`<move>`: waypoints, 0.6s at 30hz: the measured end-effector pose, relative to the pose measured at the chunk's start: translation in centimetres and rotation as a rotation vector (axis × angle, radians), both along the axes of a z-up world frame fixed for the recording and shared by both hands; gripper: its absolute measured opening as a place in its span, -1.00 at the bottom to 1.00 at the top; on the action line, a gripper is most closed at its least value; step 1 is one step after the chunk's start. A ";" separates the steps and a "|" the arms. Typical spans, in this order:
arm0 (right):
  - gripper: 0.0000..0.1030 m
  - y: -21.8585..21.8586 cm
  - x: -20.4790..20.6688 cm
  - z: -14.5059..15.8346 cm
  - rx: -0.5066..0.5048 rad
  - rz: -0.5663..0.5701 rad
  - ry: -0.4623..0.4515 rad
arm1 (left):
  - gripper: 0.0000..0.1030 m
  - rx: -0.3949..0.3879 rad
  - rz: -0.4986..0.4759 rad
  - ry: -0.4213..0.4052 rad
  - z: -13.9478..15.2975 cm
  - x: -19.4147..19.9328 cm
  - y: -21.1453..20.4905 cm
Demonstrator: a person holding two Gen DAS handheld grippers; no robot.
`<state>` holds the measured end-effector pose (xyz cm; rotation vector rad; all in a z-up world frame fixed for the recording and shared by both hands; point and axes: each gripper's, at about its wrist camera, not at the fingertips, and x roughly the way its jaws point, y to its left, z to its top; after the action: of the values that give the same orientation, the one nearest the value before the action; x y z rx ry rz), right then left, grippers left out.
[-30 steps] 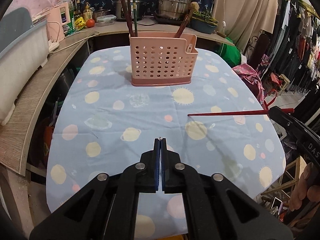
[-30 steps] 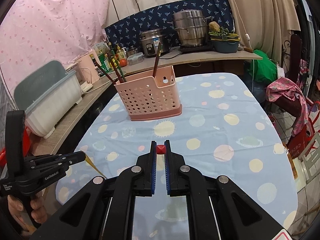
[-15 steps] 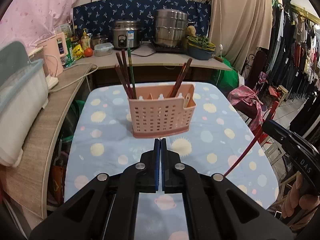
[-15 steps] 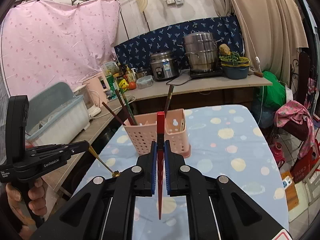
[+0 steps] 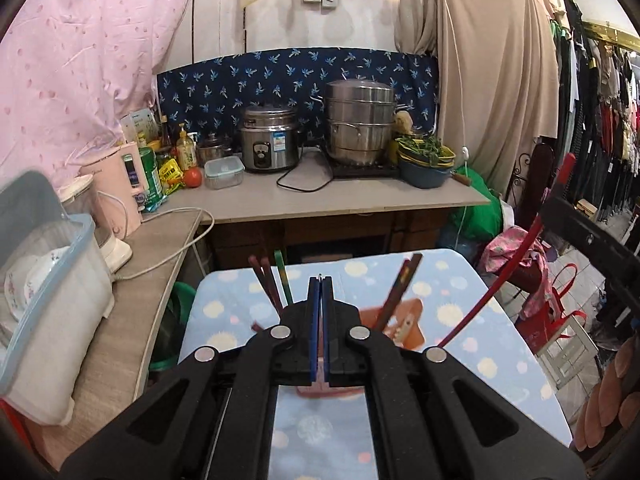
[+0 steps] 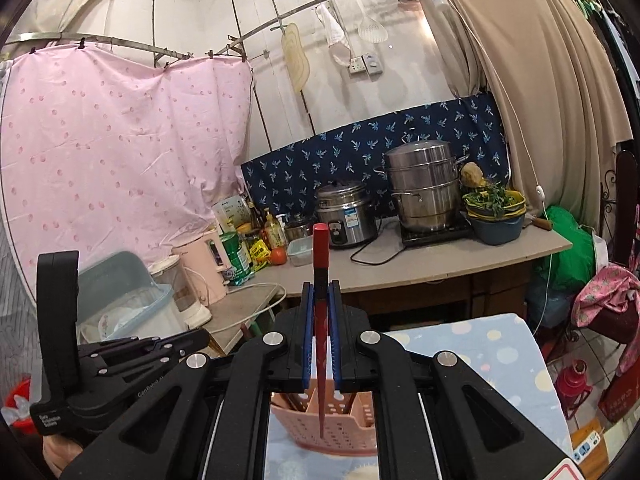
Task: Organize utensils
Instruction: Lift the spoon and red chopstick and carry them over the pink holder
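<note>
While my right tool (image 6: 320,292) clamps a red chopstick (image 6: 320,272) upright between its blue pads, the stick's thin tip hangs just above the pink utensil basket (image 6: 332,420), which sits on the dotted blue bench (image 6: 500,344) below. My left tool (image 5: 320,284) is clenched tight on nothing, its jaws pressed together, with the basket mostly hidden behind them and dark chopsticks (image 5: 268,284) rising from it. Beyond the bench edge, a counter carries a rice cooker (image 5: 269,138) and a steel steamer pot (image 5: 360,122).
</note>
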<state>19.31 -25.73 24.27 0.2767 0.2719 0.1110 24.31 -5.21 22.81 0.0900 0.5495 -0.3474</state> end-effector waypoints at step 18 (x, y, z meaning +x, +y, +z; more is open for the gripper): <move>-0.86 1.4 8.8 -9.3 0.035 0.013 0.233 | -0.98 0.041 0.035 0.146 -7.3 6.8 -0.6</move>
<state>28.12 -24.35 14.99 0.3235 0.5032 0.0963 31.09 -5.82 15.54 0.0946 0.7022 -0.3099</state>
